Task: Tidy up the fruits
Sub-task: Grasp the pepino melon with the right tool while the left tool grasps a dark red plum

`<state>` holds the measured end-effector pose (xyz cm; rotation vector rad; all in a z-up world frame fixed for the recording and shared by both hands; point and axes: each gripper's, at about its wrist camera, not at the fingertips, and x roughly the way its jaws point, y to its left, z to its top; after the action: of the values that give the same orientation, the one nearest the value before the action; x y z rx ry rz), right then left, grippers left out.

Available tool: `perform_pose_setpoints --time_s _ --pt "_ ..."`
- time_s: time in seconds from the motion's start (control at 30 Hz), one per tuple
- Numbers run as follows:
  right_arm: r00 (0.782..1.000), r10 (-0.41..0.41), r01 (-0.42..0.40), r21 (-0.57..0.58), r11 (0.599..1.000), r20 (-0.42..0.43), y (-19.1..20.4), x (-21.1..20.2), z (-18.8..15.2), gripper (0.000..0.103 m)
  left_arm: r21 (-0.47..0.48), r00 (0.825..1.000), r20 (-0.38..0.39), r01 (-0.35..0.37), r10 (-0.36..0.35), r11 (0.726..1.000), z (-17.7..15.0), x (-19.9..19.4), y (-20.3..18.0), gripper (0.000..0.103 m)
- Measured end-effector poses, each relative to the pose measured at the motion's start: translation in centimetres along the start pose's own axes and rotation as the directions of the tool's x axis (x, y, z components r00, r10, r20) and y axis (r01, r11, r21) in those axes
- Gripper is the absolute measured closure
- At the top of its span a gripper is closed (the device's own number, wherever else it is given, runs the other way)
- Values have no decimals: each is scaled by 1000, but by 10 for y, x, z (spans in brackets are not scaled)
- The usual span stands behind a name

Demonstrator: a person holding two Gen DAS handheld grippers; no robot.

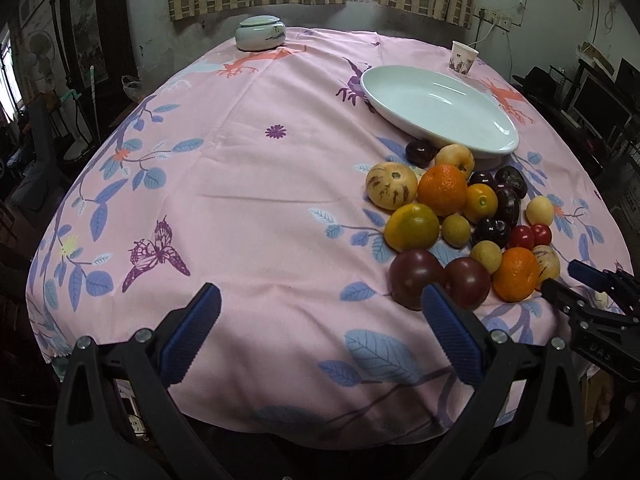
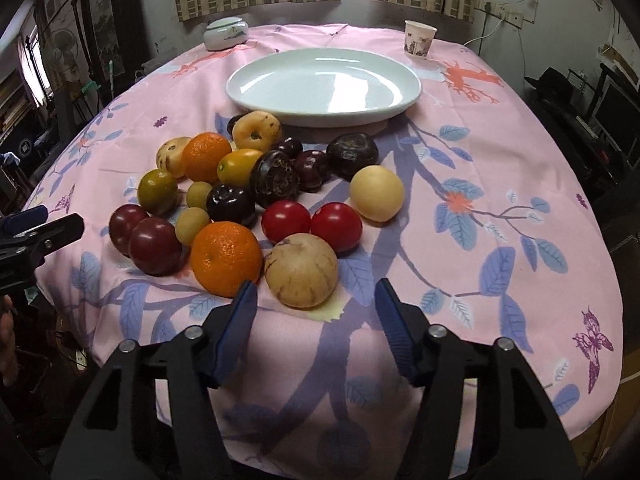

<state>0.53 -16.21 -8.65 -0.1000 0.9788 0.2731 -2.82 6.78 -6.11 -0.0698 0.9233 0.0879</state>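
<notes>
Both grippers are hovering low over the near edge of the table with their jaws spread apart, holding nothing. Right gripper (image 2: 316,308) is pointing at the fruit pile; a pale striped melon-like fruit (image 2: 301,270) is lying just in front of its fingers, touching a large orange (image 2: 226,257). Left gripper (image 1: 320,312) is waiting to the left of the pile, near two dark red plums (image 1: 440,280). Behind these, two red tomatoes (image 2: 312,222), dark purple fruits and small yellow ones are crowding together on the pink tablecloth (image 2: 480,160). A white oval plate (image 2: 324,88) is standing just behind the pile. A paper cup (image 2: 419,39) and a lidded ceramic jar (image 2: 225,33) are sitting at the far edge.
</notes>
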Motion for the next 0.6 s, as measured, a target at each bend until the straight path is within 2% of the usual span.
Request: perform_pose_setpoints --time_s 0.07,0.1,0.23,0.37,0.47,0.6 --pt "997 66 -65 29 997 -27 -3 18 2 62 4 1000 -14 10 -10 1000 0 4 -1 2" --pt "998 61 -61 38 997 4 -4 18 3 62 8 1000 -24 14 -14 1000 -1 6 -3 2" --pt "996 87 -88 56 995 19 -7 4 -1 63 28 999 -43 16 -15 999 -2 12 -7 2" --pt "999 27 -30 61 998 47 -16 -15 -7 63 35 998 -64 19 -17 999 -2 27 -10 2" --pt "999 31 -35 91 995 44 -25 -19 -10 62 67 995 -84 58 -53 996 -6 37 -18 2" --pt "998 52 -55 98 994 38 -27 -18 -12 62 104 992 -77 105 -97 989 -7 46 -31 12"
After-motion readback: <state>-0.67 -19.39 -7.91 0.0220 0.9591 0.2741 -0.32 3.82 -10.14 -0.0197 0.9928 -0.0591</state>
